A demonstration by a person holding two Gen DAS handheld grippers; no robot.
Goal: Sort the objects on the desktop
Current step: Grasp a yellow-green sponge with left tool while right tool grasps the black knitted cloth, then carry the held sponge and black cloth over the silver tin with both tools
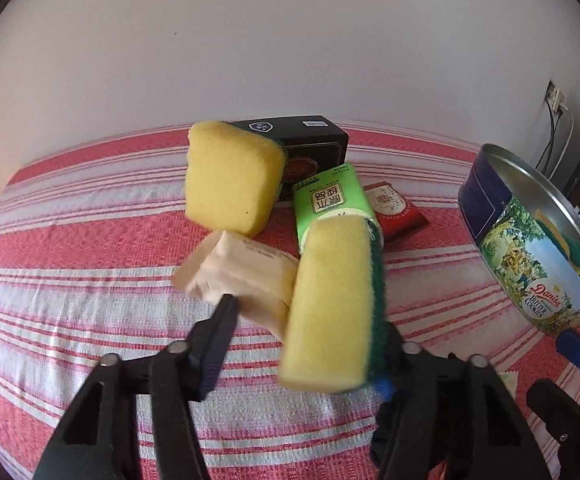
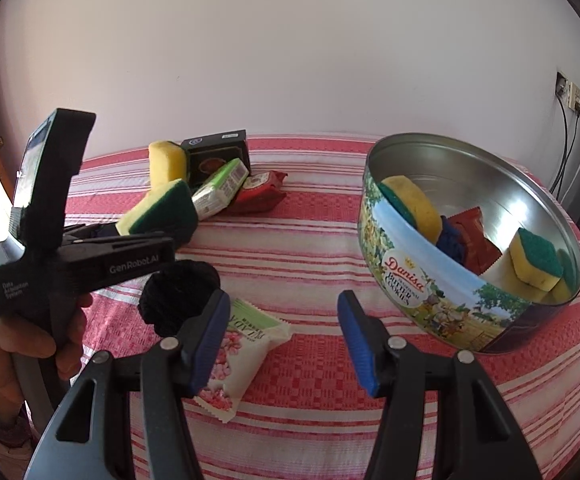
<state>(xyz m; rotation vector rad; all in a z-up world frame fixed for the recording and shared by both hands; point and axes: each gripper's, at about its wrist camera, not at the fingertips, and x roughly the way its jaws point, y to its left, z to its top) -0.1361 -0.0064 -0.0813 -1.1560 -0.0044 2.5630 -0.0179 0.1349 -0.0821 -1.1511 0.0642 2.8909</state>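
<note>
My left gripper (image 1: 310, 320) is open; a yellow sponge with a green scrub side (image 1: 332, 304) stands against its right finger, blurred, above the red striped cloth. It also shows in the right wrist view (image 2: 160, 210), beside the left gripper's body (image 2: 78, 264). My right gripper (image 2: 284, 316) is open and empty, just left of the round cookie tin (image 2: 418, 280). The tin holds two sponges (image 2: 536, 260), a red packet (image 2: 474, 240) and a dark blue thing. A second yellow sponge (image 1: 232, 178) leans on a black box (image 1: 310, 140).
A green tissue pack (image 1: 330, 204), a red sachet (image 1: 396, 210) and a beige packet (image 1: 246, 276) lie around the sponges. A pink-flowered snack packet (image 2: 242, 352) and a black fuzzy ball (image 2: 178, 296) lie by my right gripper's left finger. The wall is behind; cables hang at right.
</note>
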